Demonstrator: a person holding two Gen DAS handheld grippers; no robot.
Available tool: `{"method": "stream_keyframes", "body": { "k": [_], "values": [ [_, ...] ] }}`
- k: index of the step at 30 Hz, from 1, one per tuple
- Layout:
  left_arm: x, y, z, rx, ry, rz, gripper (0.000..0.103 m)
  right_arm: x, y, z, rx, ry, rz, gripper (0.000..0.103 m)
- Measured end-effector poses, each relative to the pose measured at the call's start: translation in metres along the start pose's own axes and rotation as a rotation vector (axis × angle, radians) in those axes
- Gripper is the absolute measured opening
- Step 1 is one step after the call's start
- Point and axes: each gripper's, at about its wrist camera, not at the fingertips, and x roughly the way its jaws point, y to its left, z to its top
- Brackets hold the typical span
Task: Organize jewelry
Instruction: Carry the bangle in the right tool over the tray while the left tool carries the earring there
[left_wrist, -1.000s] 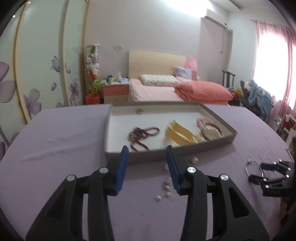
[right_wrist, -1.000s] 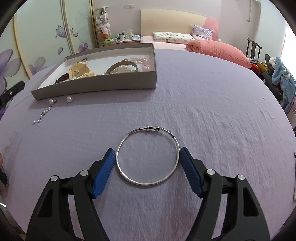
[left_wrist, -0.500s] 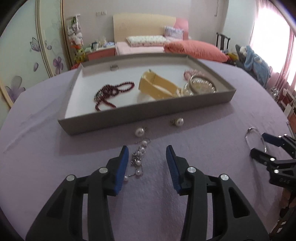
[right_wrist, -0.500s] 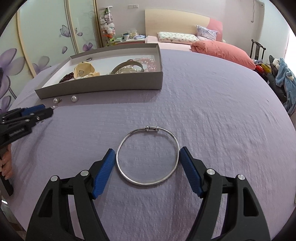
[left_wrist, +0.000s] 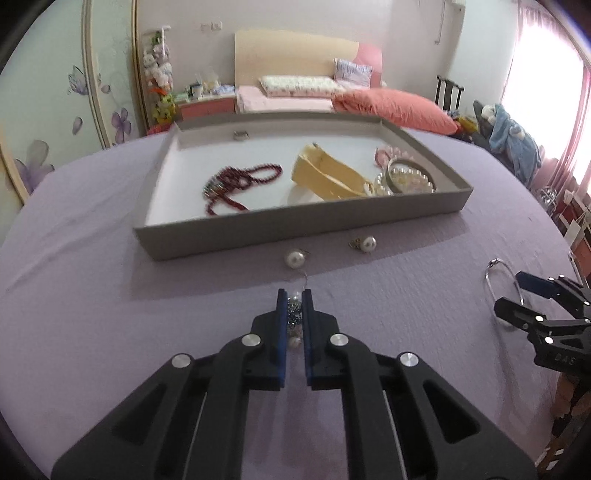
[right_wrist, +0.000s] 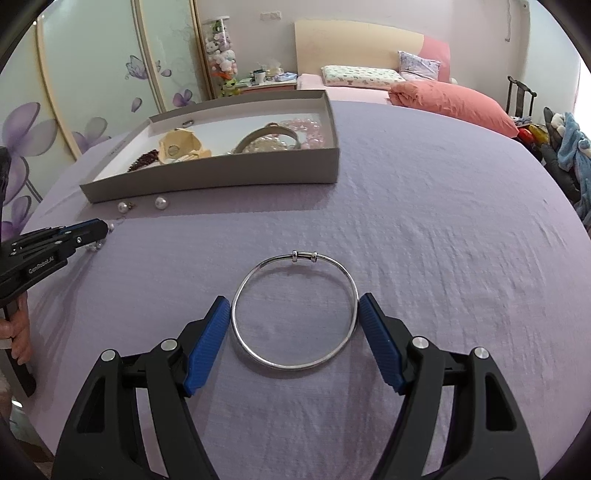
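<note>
My left gripper (left_wrist: 294, 295) is shut on a pearl chain (left_wrist: 294, 314) lying on the purple cloth, just in front of the grey tray (left_wrist: 295, 229). Two loose pearl earrings (left_wrist: 294, 259) (left_wrist: 365, 243) lie between the chain and the tray. The tray holds a dark red bead necklace (left_wrist: 236, 182), a cream band (left_wrist: 325, 175), a pearl bangle (left_wrist: 406, 179) and pink beads. My right gripper (right_wrist: 293, 306) is open, its fingers either side of a silver bangle (right_wrist: 295, 310) flat on the cloth. The left gripper also shows in the right wrist view (right_wrist: 99, 229).
The purple cloth covers a round table (right_wrist: 443, 221). A bed with a coral pillow (left_wrist: 391, 107), a bedside cabinet and floral wardrobe doors stand behind. A person's hand (right_wrist: 18, 332) shows at the left edge of the right wrist view.
My left gripper moved down and forward over the pearl chain and closed on it. My right gripper has stayed open around the silver bangle.
</note>
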Motion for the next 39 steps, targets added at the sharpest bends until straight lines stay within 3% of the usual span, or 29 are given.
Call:
{"method": "stream_keyframes", "body": {
  "k": [9, 19, 27, 39],
  "values": [
    [-0.050, 0.018, 0.000, -0.039, -0.132, -0.009, 0.008, -0.010, 0.012, 0.002, -0.006, -0.069, 0.045, 0.072],
    [-0.089, 0.018, 0.010, -0.047, -0.271, -0.018, 0.008, -0.038, 0.020, 0.021, -0.010, -0.248, 0.066, 0.072],
    [-0.104, 0.015, 0.026, -0.044, -0.352, -0.016, 0.008, -0.058, 0.025, 0.049, -0.008, -0.416, 0.071, 0.072],
    [-0.102, 0.018, 0.055, -0.057, -0.432, -0.023, 0.008, -0.061, 0.034, 0.080, -0.024, -0.537, 0.064, 0.072]
  ]
}}
